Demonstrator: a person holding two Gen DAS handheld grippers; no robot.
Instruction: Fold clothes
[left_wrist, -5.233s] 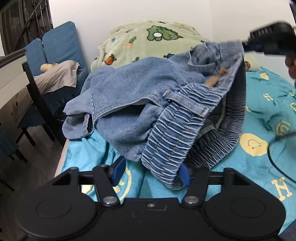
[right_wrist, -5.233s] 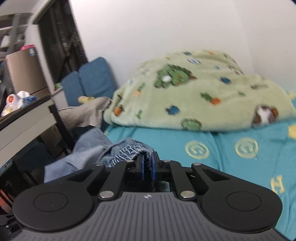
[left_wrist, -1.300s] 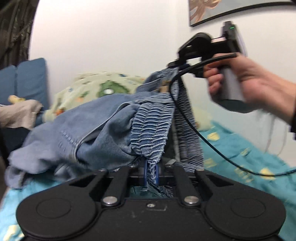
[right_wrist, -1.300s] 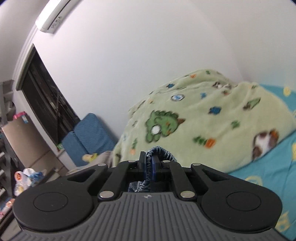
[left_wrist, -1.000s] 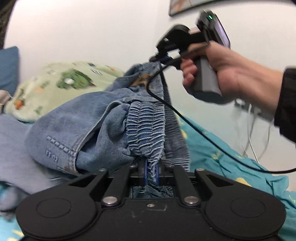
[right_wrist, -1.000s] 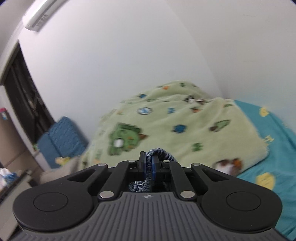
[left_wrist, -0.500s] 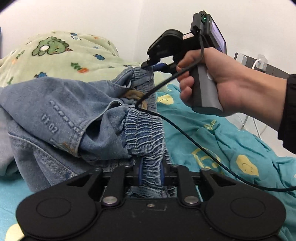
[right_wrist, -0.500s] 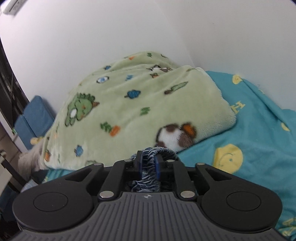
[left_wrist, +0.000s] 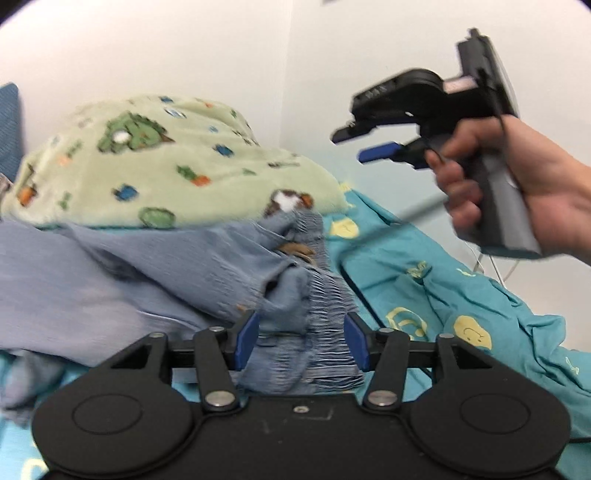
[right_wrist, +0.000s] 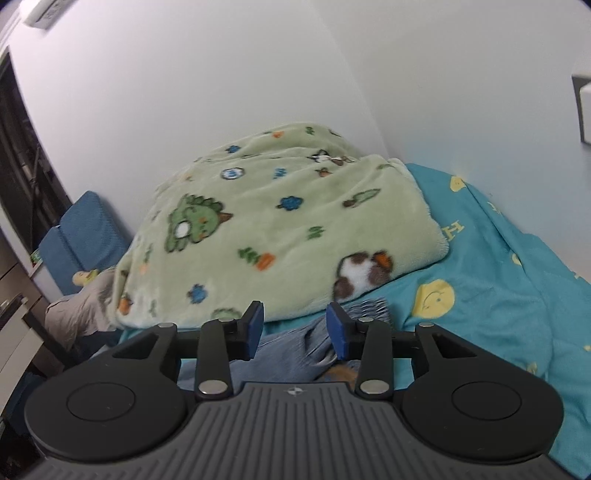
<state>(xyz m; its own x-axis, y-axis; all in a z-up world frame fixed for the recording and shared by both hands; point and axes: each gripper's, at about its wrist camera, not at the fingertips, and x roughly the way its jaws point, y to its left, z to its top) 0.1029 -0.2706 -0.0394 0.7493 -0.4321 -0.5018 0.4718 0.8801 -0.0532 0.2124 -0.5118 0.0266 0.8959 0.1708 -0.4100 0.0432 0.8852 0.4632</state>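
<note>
Opening up on both sides now. My left claw (left_wrist: 302, 341) has just been spreading its jaws, and the jeans (left_wrist: 155, 280) sit between the blue pads (left_wrist: 246, 338) without being squeezed; the ribbed elastic waistband (left_wrist: 328, 295) bulges up through the gap, right against the camera. The jeans are heaped on the bed (left_wrist: 480, 295), a crumpled blue mound on the teal sheet with its yellow smiley faces, and the far edge of the denim lies up against the green blanket (left_wrist: 159, 166) with the dinosaur print.

Over in the left view I see my right claw (left_wrist: 364, 142) up in the air, well clear of the cloth, gripped by the person's hand (left_wrist: 517, 192). Its jaws have also just been parting and nothing is between them. A black cable (left_wrist: 354, 284) trails from it down across the sheet beside the jeans.

From the right wrist view the same story: right pads (right_wrist: 255, 326) stand apart, and below and behind them I can make out a strip of denim and a bit of the ribbed waistband on the sheet, not touching the pads as far as I can tell. The blanket fills the middle of that view, folded in a thick pile against the white wall (right_wrist: 221, 92). Off to the left there is a blue cushion (right_wrist: 85, 236) and some grey cloth (right_wrist: 77, 310) draped beside the bed. The left view is smeared with blur on the denim, so finer folds I cannot read.
</note>
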